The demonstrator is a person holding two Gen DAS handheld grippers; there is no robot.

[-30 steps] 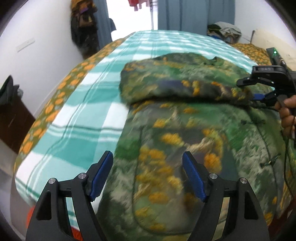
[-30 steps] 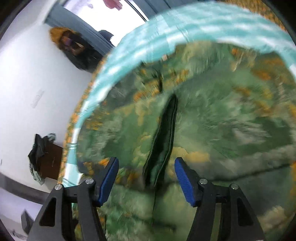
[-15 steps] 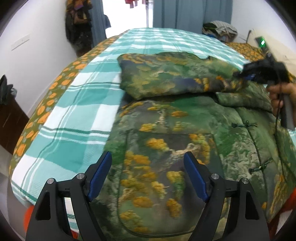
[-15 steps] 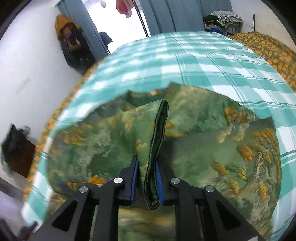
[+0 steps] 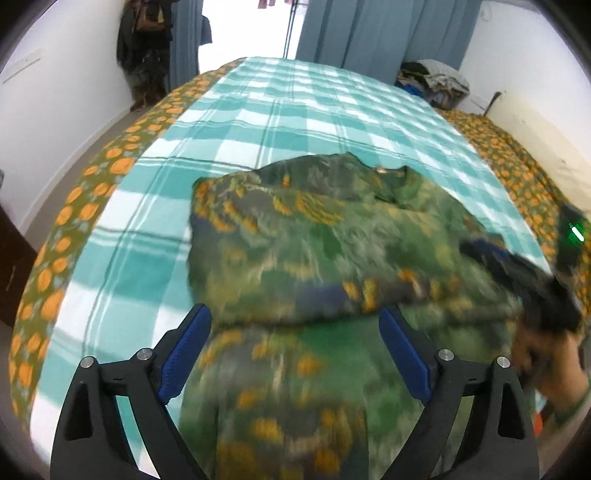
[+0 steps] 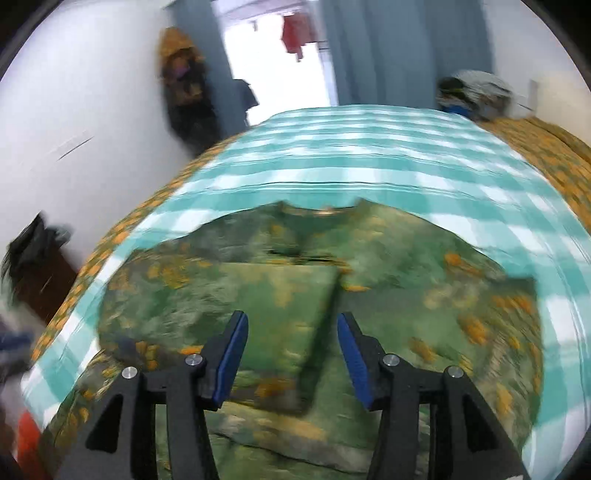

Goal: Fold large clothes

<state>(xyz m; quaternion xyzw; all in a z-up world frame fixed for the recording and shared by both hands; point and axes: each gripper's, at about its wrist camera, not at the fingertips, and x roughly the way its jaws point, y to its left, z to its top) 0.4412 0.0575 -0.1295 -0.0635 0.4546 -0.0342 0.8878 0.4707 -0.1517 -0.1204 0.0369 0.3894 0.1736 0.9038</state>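
A large green garment with orange flowers [image 5: 317, 258] lies on a bed with a teal checked sheet [image 5: 295, 110]. Its sleeve is folded across the chest as a thick band. My left gripper [image 5: 295, 350] is open and empty, above the garment's lower body, just short of the folded band. My right gripper [image 6: 291, 350] is open and empty above the folded sleeve panel [image 6: 280, 306]; it also shows blurred in the left wrist view [image 5: 517, 277] at the garment's right side. The collar [image 6: 321, 212] lies at the far end.
An orange-flowered border [image 5: 110, 166] runs along the bed's left edge, and a similar cover [image 5: 517, 158] on the right. Blue curtains [image 5: 369, 33] and a pile of clothes [image 5: 432, 79] are beyond the bed. Dark bags hang on the left wall [image 6: 184, 92]. A dark cabinet [image 6: 40, 266] stands left.
My right gripper was shut on the sleeve edge half a second ago; it has let go and opened, and the sleeve lies flat. My left gripper moved forward toward the folded band.
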